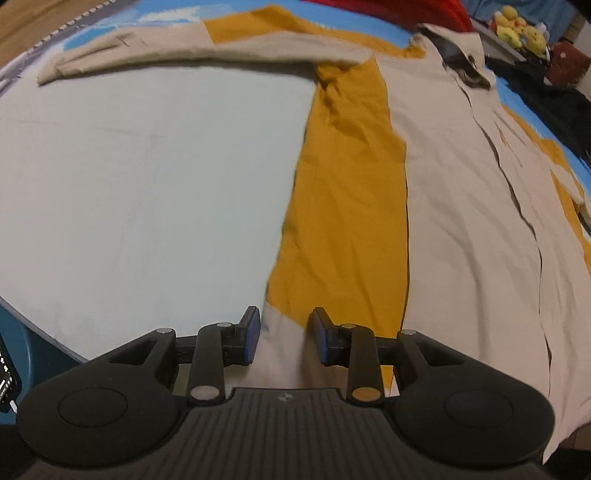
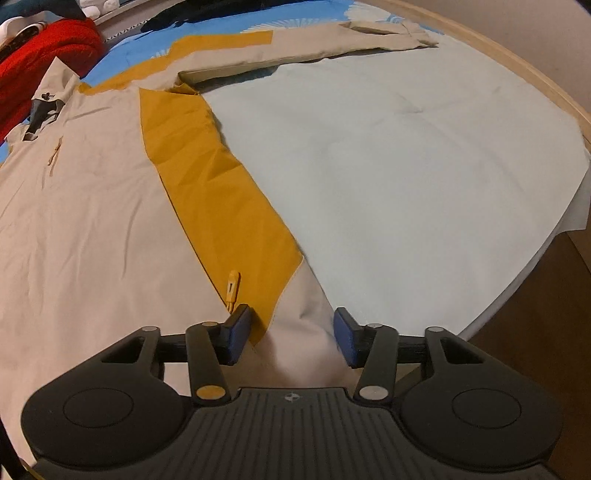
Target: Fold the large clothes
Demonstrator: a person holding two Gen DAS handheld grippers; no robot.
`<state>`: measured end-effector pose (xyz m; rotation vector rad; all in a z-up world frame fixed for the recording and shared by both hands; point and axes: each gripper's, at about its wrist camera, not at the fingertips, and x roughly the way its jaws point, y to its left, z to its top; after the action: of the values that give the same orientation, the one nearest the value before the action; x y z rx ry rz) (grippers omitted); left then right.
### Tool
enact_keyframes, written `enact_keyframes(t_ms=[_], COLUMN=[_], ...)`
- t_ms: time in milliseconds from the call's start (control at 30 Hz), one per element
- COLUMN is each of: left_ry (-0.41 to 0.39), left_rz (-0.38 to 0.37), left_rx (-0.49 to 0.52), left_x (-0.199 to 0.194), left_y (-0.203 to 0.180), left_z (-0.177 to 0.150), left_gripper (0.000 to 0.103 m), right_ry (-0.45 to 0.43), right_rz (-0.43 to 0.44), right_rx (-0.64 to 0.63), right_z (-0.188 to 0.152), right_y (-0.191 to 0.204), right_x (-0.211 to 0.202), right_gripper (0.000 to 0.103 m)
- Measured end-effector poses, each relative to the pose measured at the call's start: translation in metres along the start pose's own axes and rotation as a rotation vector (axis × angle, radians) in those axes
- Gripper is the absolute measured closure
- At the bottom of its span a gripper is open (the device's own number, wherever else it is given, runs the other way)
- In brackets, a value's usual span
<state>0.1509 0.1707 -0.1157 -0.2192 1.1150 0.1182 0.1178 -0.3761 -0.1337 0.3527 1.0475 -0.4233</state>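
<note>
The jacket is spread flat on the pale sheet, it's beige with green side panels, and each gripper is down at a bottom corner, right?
Not quite: the jacket's side panels are mustard yellow, not green, as both wrist views show. The rest holds: it lies flat on the pale sheet, with the left gripper and right gripper at its bottom corners.

A home bedroom: a sheeted bed (image 2: pixel 406 166), yellow plush toys (image 1: pixel 521 29) and piled clothes (image 1: pixel 546 96) beside it.

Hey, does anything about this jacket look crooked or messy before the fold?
Mostly tidy. The jacket lies flat with both sleeves spread. The mustard panel is bunched and wrinkled near the left armpit, and the front zip line gapes slightly. Nothing looks torn or spilled.
</note>
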Motion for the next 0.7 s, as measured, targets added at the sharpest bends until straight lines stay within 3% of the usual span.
enact_keyframes(t_ms=[33, 100, 267, 367, 433, 533, 600, 633, 700], left_ry=[-0.006, -0.036, -0.161, -0.134, -0.057, -0.115, -0.163, -0.165, -0.087], left_rz=[-0.003, -0.024, -0.010, -0.002, 0.010, 0.068, 0.032, 0.011, -0.012], left_rx=[0.016, 0.039, 0.032, 0.027, 0.021, 0.047, 0.078, 0.096, 0.109], left_x=[-0.001, -0.008, -0.047, -0.049, -0.036, -0.041, -0.049, -0.047, -0.027], left_y=[-0.001, -0.002, 0.007, 0.012, 0.011, 0.002, -0.007, -0.013, -0.024], left_z=[0.000, -0.001, -0.002, -0.005, -0.006, -0.004, -0.002, -0.002, -0.001], left_gripper=[0.088, 0.097, 0.099, 0.098, 0.090, 0.088, 0.084, 0.076, 0.065], right_ry=[0.002, -0.017, -0.029, -0.036, -0.055, -0.109, -0.158, -0.186, -0.196], right_rz=[0.021, 0.067, 0.083, 0.084, 0.034, -0.078, -0.036, -0.007, 0.048], right_rx=[0.003, 0.022, 0.037, 0.019, -0.016, -0.050, -0.073, -0.093, -0.138], right_z=[-0.002, 0.000, -0.009, -0.013, -0.010, -0.009, -0.005, -0.006, -0.006], right_y=[0.002, -0.004, -0.015, -0.009, -0.003, 0.003, 0.008, 0.011, 0.019], right_x=[-0.004, -0.007, -0.045, -0.052, -0.046, -0.049, -0.058, -0.061, -0.060], right_gripper=[0.089, 0.098, 0.103, 0.103, 0.100, 0.089, 0.085, 0.080, 0.067])
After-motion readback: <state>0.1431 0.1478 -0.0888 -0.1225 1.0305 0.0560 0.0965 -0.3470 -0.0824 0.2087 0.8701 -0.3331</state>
